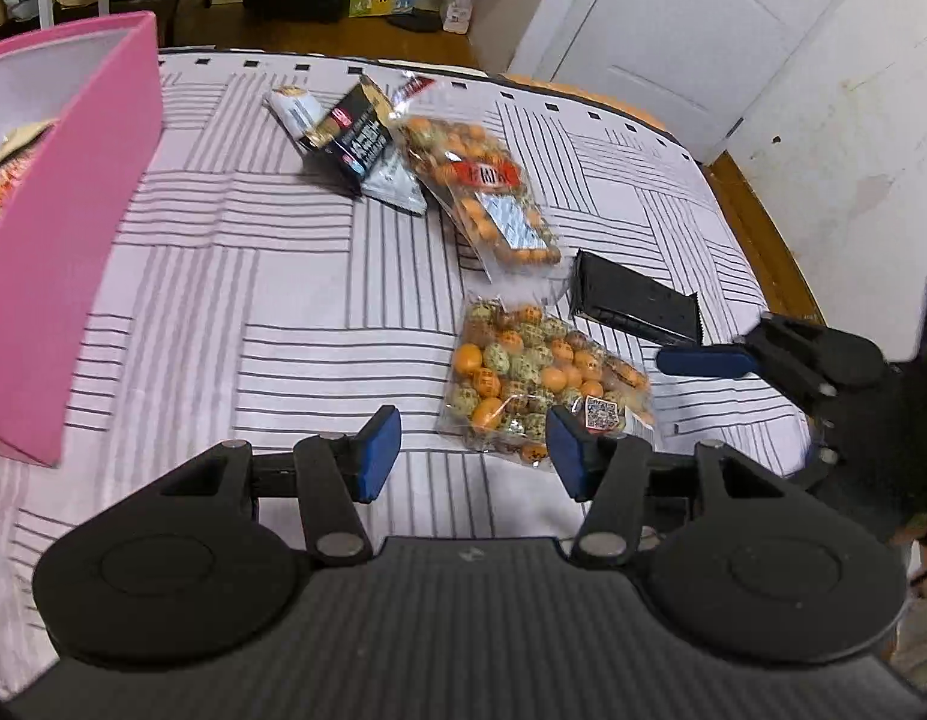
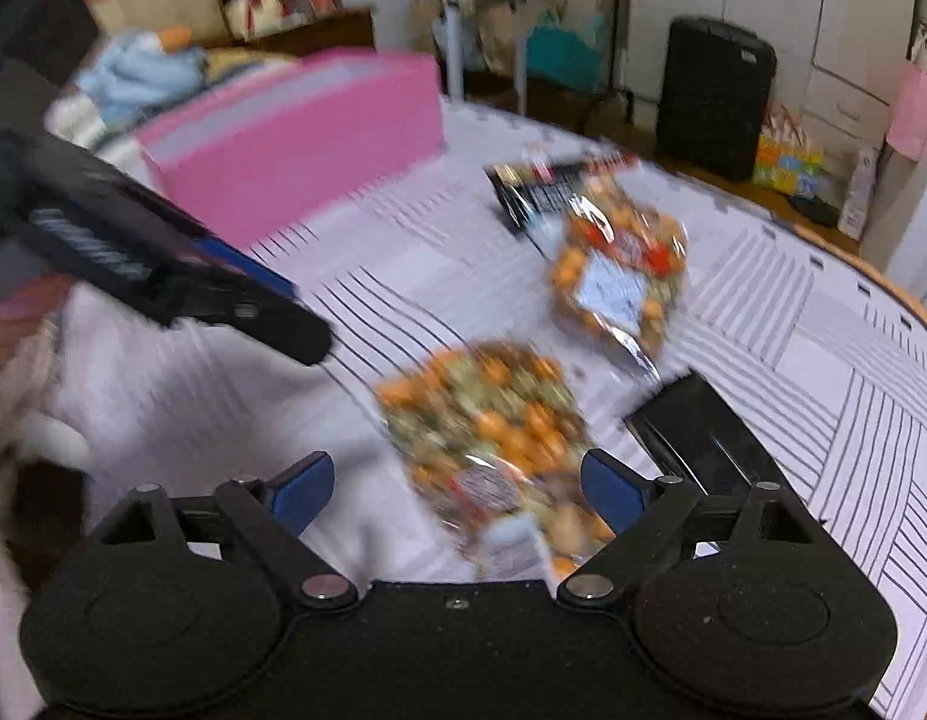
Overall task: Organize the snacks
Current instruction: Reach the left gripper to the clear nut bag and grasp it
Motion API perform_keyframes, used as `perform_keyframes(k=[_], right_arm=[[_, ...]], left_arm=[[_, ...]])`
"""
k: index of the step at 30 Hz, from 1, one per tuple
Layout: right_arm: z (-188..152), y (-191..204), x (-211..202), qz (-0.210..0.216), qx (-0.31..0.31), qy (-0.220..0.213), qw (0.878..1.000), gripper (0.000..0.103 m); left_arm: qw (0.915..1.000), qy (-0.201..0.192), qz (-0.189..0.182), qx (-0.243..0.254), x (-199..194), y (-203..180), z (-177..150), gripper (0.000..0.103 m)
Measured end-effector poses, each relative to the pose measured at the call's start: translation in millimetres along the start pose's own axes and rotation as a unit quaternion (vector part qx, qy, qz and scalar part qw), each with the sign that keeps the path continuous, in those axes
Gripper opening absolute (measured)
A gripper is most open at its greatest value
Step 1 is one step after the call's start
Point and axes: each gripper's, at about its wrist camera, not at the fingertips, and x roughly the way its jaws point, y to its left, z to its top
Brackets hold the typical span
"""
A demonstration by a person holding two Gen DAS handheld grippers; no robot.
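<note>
Pink box [image 1: 61, 228]: far left on the striped bed [image 1: 235, 276], open at the top, with wrappers partly visible inside.

Left gripper [image 1: 472, 456]: fingers [image 1: 379, 450] partly open with only bedcover between them. Nothing is held. The right-hand pad sits at the near edge of the near candy bag [image 1: 535, 378], and contact cannot be confirmed.

Centre, far side: a heap of dark and white packets [image 1: 355, 144] beside the far candy bag [image 1: 487, 192], a clear bag of orange and speckled sweets with a red label. They overlap at the edges.

Near candy bag: flat on the bed, near the far bag and closer to the camera, QR sticker at its near corner.

Black packet [image 1: 634, 303]: lying flat just right of the near bag.

Right gripper [image 2: 457, 495]: seen at the right edge in the left wrist view, beyond the black packet. Its own view is blurred. The fingers [image 2: 613, 489] stand wide apart, straddling the near bag's closest end without pressing on it. Nothing is held. The black packet lies just right of the right-hand finger.
</note>
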Motion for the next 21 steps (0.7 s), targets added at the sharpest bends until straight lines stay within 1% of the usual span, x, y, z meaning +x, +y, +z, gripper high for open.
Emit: perform_keyframes(k=[2, 5, 6, 7, 9, 10, 13, 15, 18, 21], right_arm=[[-2, -9, 13, -0.009, -0.006, 0.009, 1.0, 0.092], [-4, -18, 23, -0.021, -0.021, 0.007, 1.0, 0.092], [-5, -21, 24, -0.018, -0.018, 0.002, 1.0, 0.092], [-7, -25, 26, -0.004, -0.01, 0.0, 1.0, 0.092], [-9, -31, 31, 0.016, 0.001, 0.005, 1.0, 0.092], [-11, -31, 34, 0.018, -0.004, 0.01, 1.0, 0.092], [-17, -32, 40, 0.017, -0.026, 0.003, 1.0, 0.098], [-18, -38, 46, 0.02, -0.005, 0.002, 1.0, 0.102], [-20, -37, 48, 0.012, 0.012, -0.02, 1.0, 0.103], [-19, -30, 51, 0.0, 0.031, -0.026, 0.999, 0.102]], left_arm=[[0.9999, 0.006, -0.008, -0.008, 12, -1, -4, 0.052], [0.9994, 0.014, -0.018, -0.026, 28, -2, -11, 0.052], [0.9987, 0.021, -0.028, -0.037, 34, -1, -13, 0.052], [0.9972, 0.031, -0.043, -0.053, 39, 1, -15, 0.052], [0.9933, 0.047, -0.06, -0.087, 51, 6, -18, 0.052], [0.9925, 0.047, -0.062, -0.095, 54, 7, -19, 0.052], [0.992, 0.031, -0.057, -0.108, 61, 8, -23, 0.052], [0.9928, 0.015, -0.052, -0.107, 63, 5, -24, 0.052], [0.9941, -0.007, -0.045, -0.099, 67, 0, -24, 0.052], [0.9921, -0.016, -0.053, -0.112, 69, 1, -25, 0.054]])
